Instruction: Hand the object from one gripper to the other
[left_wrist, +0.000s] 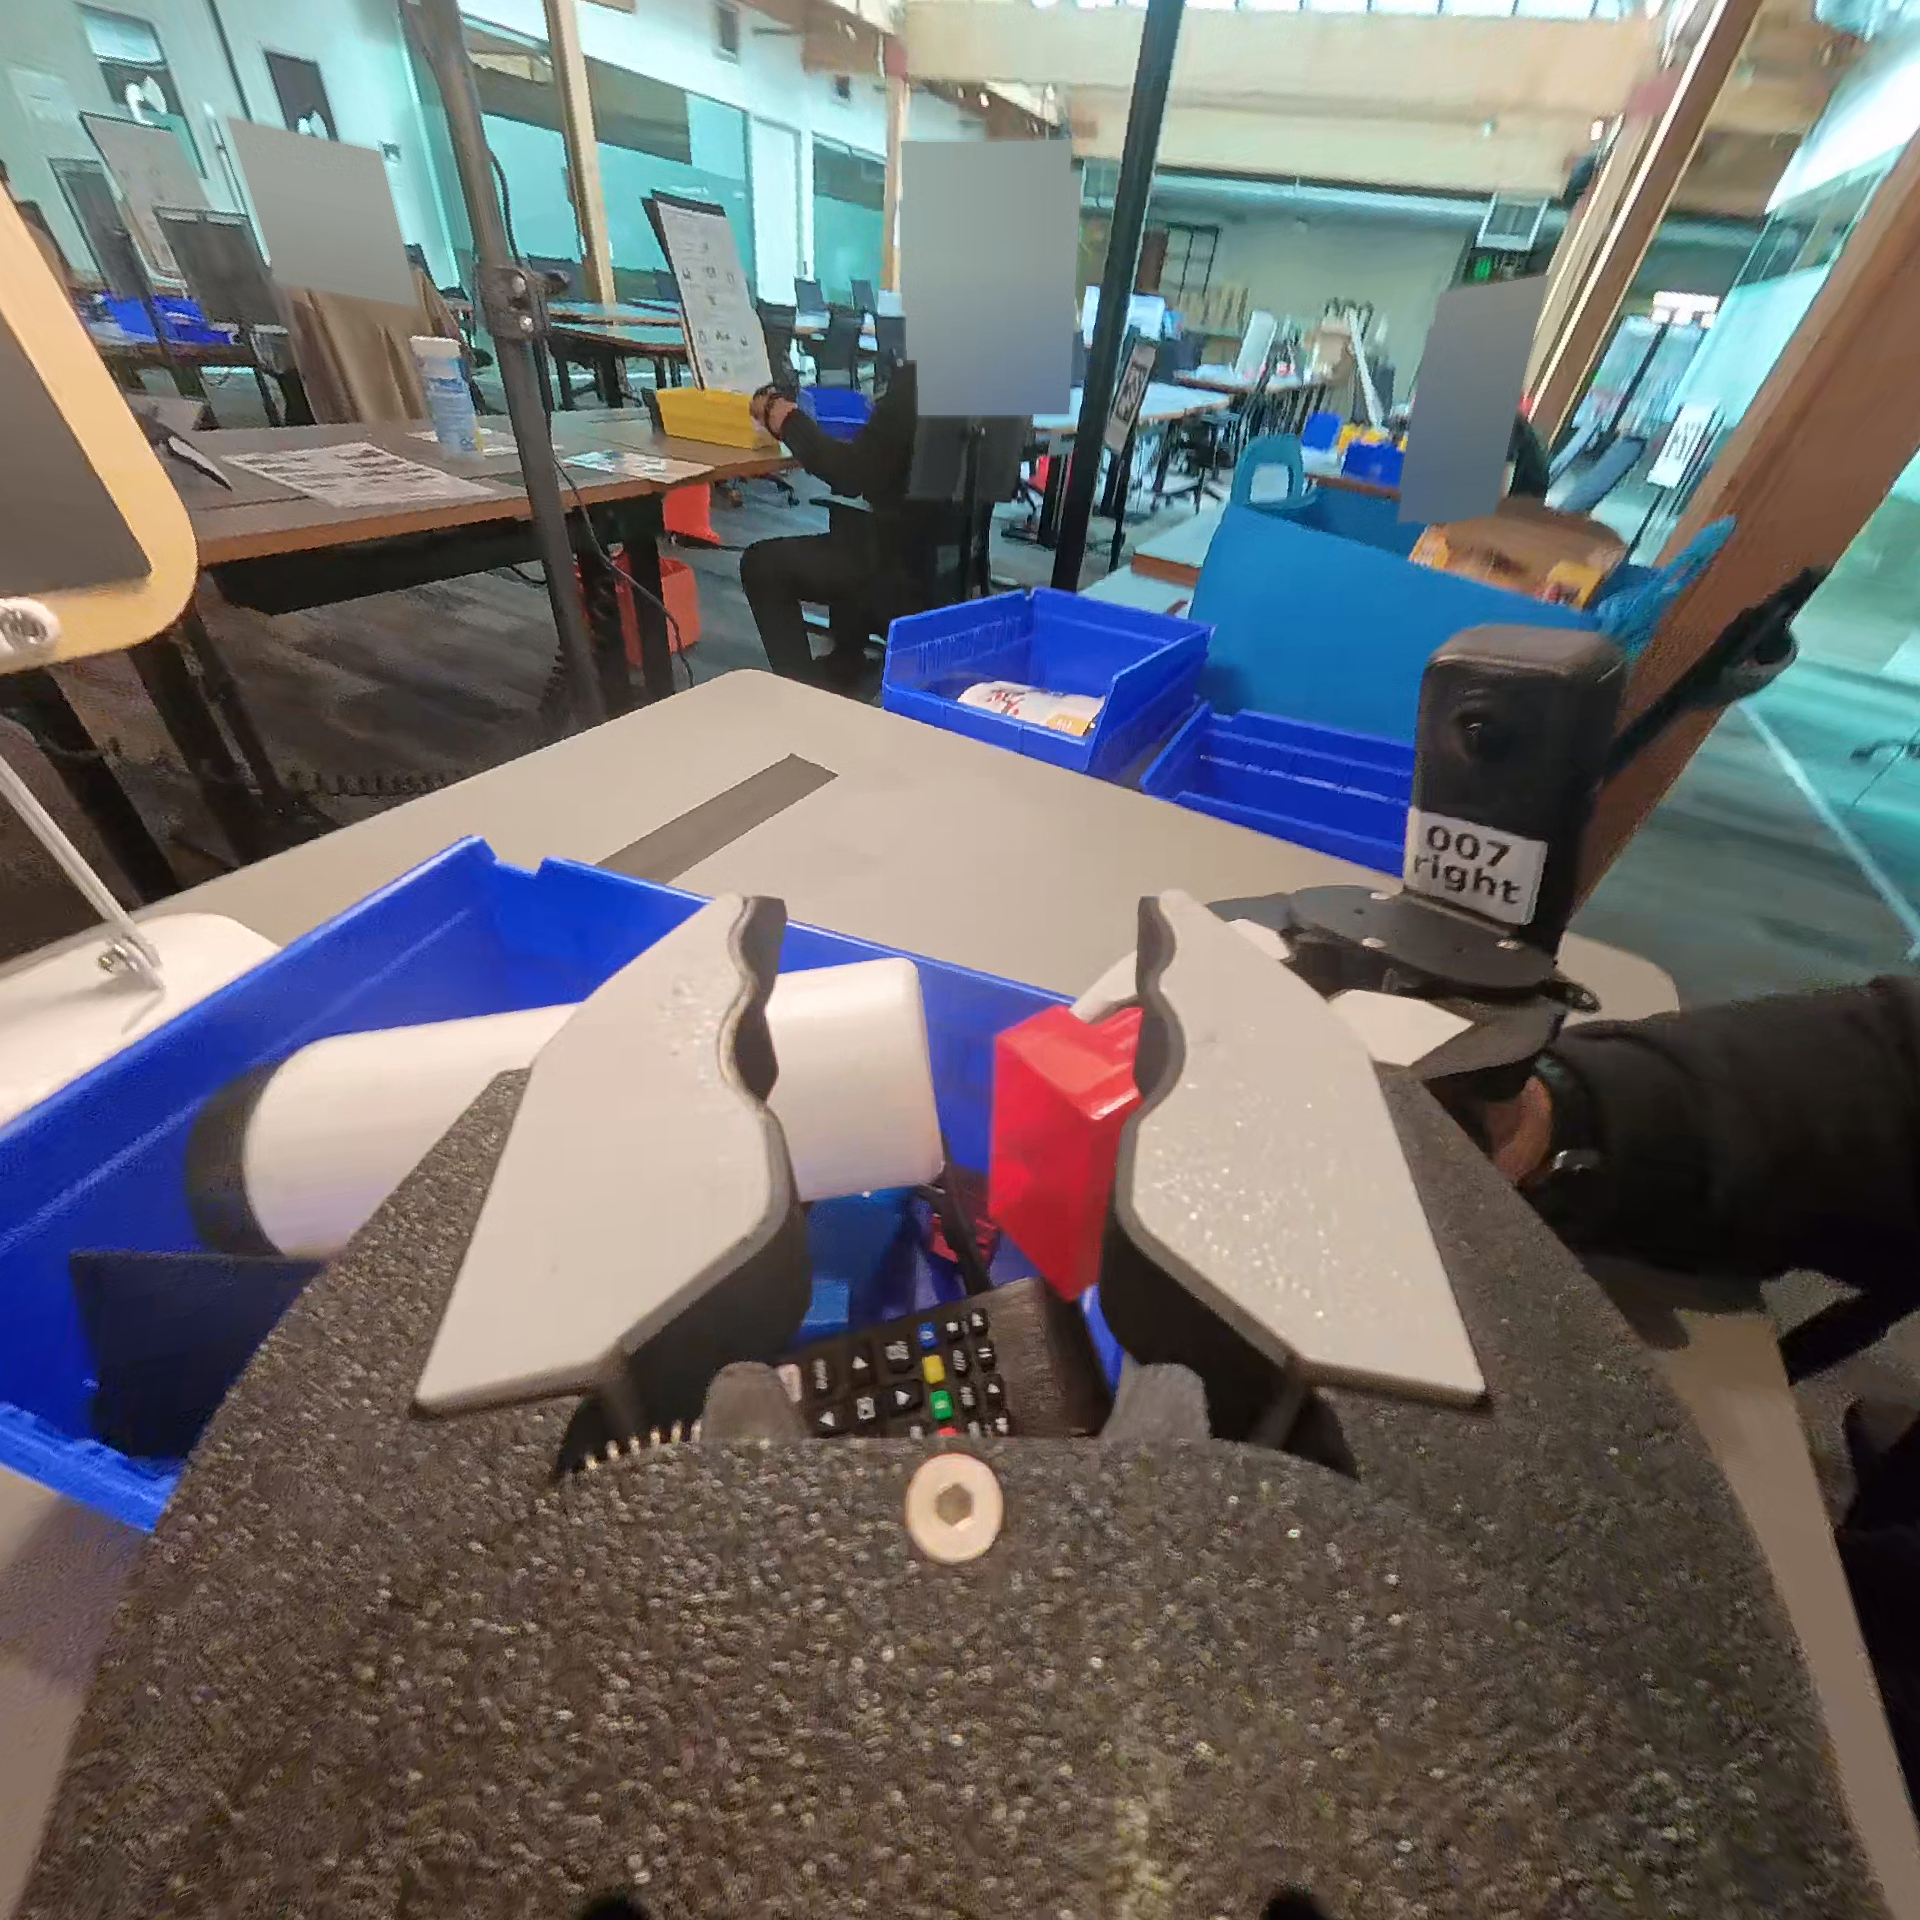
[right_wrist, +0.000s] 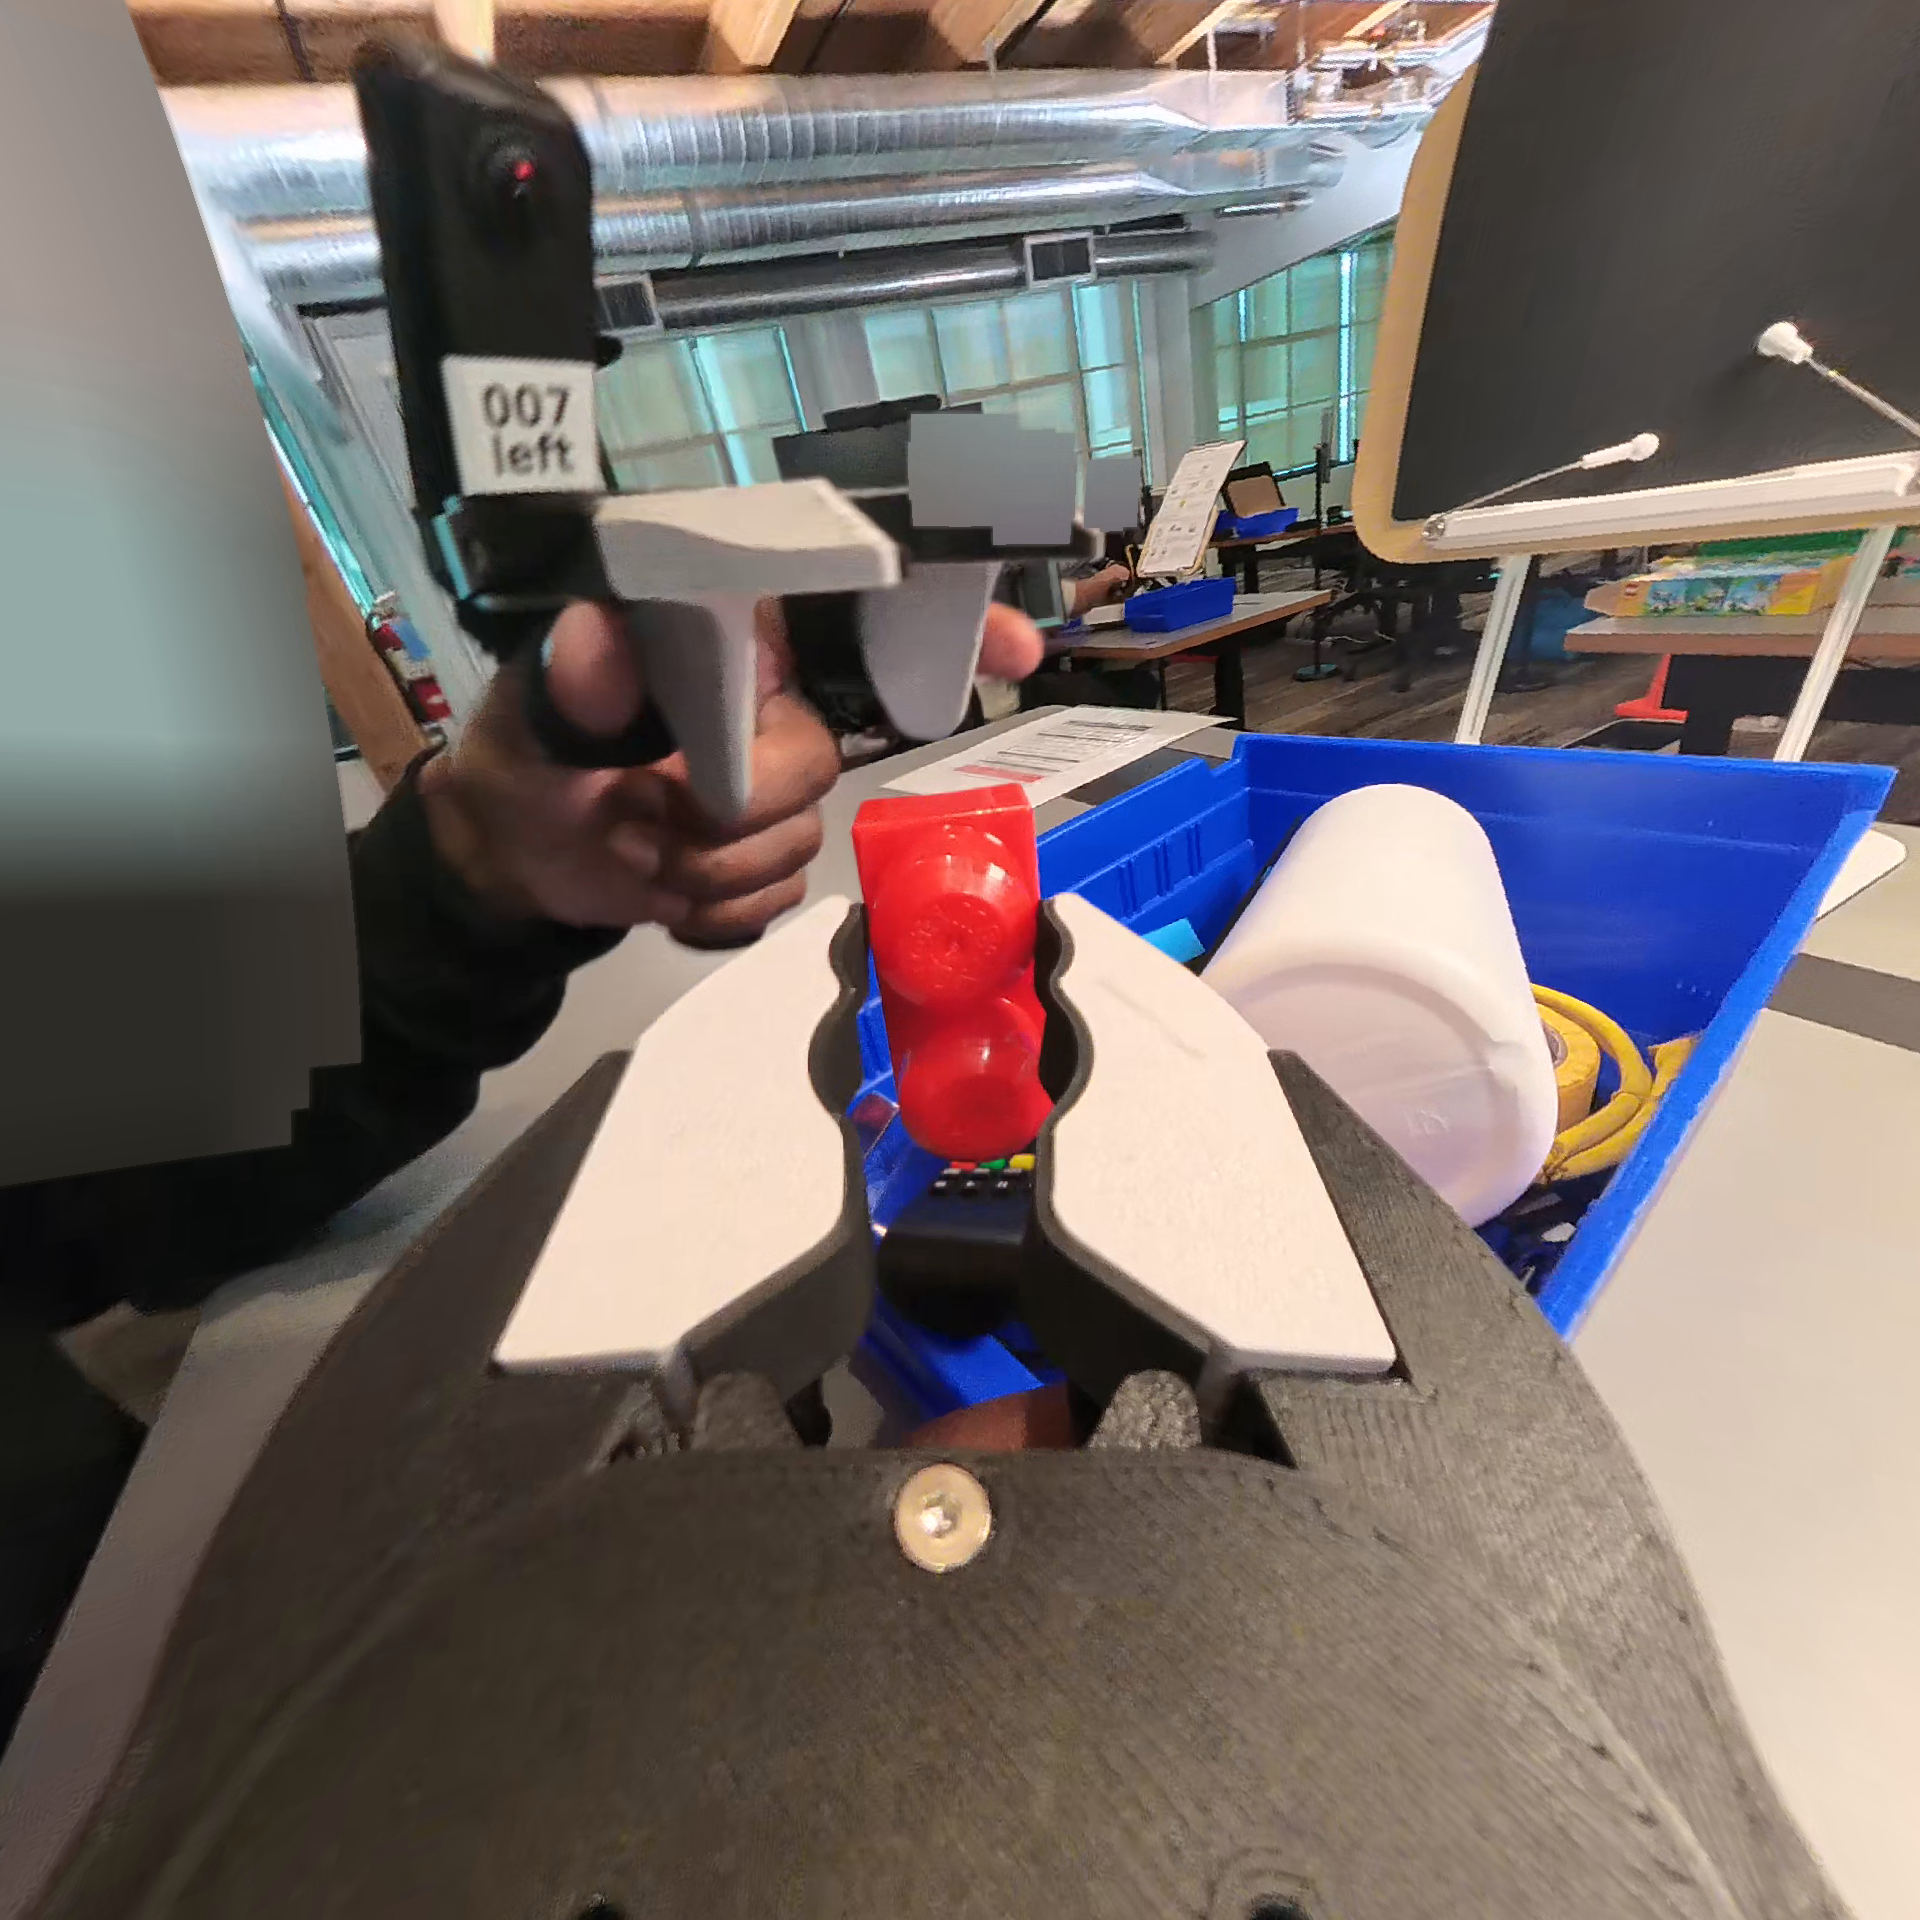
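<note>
Plainly red plastic brick (right_wrist: 961, 966), 2 round studs, clamped in right hand-held gripper (right_wrist: 951, 1023)

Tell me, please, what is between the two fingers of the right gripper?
The red block, clamped between the right gripper fingers above the blue bin; the right wrist view shows it.

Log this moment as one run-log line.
right tool: shut on red brick | left tool: open, empty, beside brick | below: blue bin | handover: pending
</note>
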